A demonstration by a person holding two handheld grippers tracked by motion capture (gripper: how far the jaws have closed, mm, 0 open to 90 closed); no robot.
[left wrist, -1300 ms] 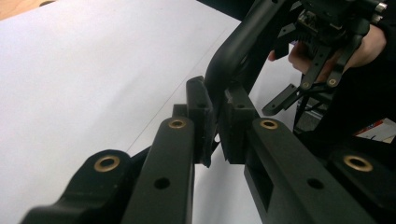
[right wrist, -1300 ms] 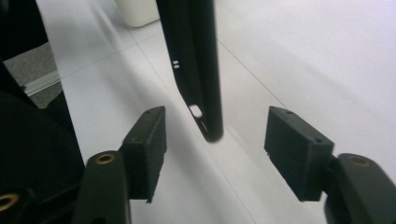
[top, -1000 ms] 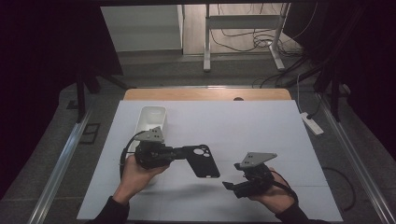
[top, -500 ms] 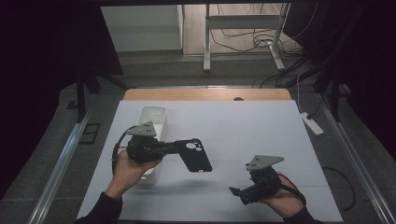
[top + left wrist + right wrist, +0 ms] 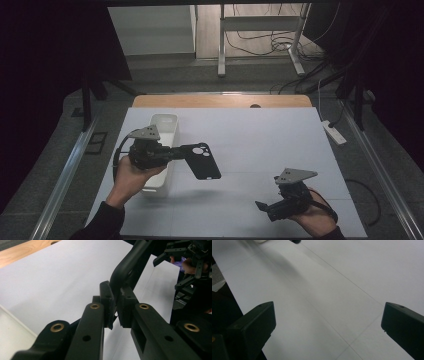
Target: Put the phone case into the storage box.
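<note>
While the left hand-held gripper (image 5: 172,153) pinches the phone case (image 5: 202,160) — carried nearer the bin (image 5: 162,125) — the right hand-held gripper (image 5: 264,207) has just spread, empty.

Black plastic phone case (image 5: 130,262): top cut off by left gripper view's edge; white oblong plastic tray (image 5: 162,127): partly hidden behind left gripper (image 5: 172,154).

Black phone case (image 5: 201,160), plain matte, over a white counter (image 5: 260,140) with a light wood strip at its far edge. White tray (image 5: 165,125). Both grippers black, left gripper (image 5: 172,152) and right gripper (image 5: 262,207), with grey top plates.
</note>
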